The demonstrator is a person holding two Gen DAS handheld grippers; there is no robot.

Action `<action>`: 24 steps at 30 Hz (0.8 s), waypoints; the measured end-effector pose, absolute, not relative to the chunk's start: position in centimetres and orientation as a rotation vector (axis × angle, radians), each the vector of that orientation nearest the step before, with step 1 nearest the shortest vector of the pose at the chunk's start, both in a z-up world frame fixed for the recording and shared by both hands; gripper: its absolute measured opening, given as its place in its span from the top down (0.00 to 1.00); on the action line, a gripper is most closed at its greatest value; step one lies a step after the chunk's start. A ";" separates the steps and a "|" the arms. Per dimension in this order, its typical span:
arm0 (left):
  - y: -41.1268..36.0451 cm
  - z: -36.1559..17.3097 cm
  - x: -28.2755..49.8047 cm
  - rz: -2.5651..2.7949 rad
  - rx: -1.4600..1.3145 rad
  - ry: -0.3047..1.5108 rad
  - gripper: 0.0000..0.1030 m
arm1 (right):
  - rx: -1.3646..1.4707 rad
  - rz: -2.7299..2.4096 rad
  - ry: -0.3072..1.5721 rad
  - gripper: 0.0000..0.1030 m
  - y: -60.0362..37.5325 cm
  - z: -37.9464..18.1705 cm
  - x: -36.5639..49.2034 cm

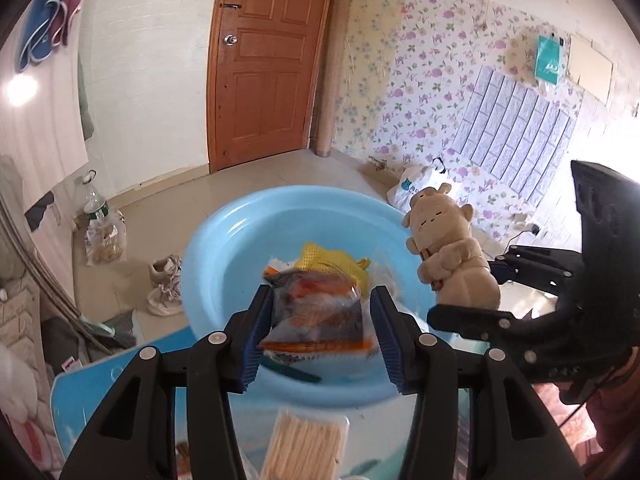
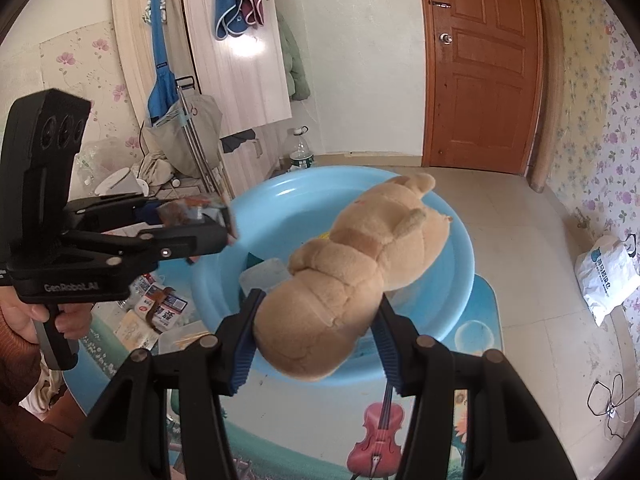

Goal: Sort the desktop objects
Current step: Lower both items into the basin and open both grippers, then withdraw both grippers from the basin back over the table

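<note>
While both tongs hang over the tub: the step in hand looks like dropping two things into the blue tub (image 1: pixel 224 216), which sits toward the far edge of the surface (image 2: pixel 440 440).
Left tongs (image 1: pixel 322 294): a snack packet (image 1: pixel 316 312) sits between the pads, above the near half of the tub. One pad touches it. I cannot tell if the other pad presses it, and the packet looks blurry.
Right tongs (image 2: pixel 320 298): squeezed tight on the bottom of a tan plush toy (image 2: pixel 360 248). The toy leans out over the tub with its head pointing at the far rim.
Already in the tub: a yellow net thing (image 1: pixel 332 260) and a clear box (image 2: pixel 264 276), plus some flat bits I cannot name.
Waiting on the surface: a box of thin sticks (image 1: pixel 304 444) just beside the near rim, and some packets (image 2: pixel 160 308) toward the left edge.
Next move: I think each pair of tongs only has to open wide and let go. The packet should land on the pile. The toy is big and soft, so it may roll when it lands.
Edges to mind: the toy's bottom hangs near the near rim, so it may be safer to go a bit further in first, or it could tip out onto the surface.
Room to move: the two tongs are side by side and near each other. Above the tub the air is clear, and pulling straight back looks easy.
Person: a hand (image 2: pixel 24 320) grips the left handle.
</note>
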State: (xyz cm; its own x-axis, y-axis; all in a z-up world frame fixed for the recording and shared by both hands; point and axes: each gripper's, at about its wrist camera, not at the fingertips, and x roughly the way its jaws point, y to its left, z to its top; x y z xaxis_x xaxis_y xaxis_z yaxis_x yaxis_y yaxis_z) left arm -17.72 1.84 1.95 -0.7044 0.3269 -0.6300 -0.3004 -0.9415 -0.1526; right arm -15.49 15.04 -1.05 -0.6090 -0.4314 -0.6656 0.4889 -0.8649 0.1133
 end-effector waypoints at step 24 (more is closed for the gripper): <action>-0.6 1.1 -9.9 2.674 -1.020 0.041 0.04 | 0.982 -2.474 0.058 0.37 13.9 -0.1 -13.4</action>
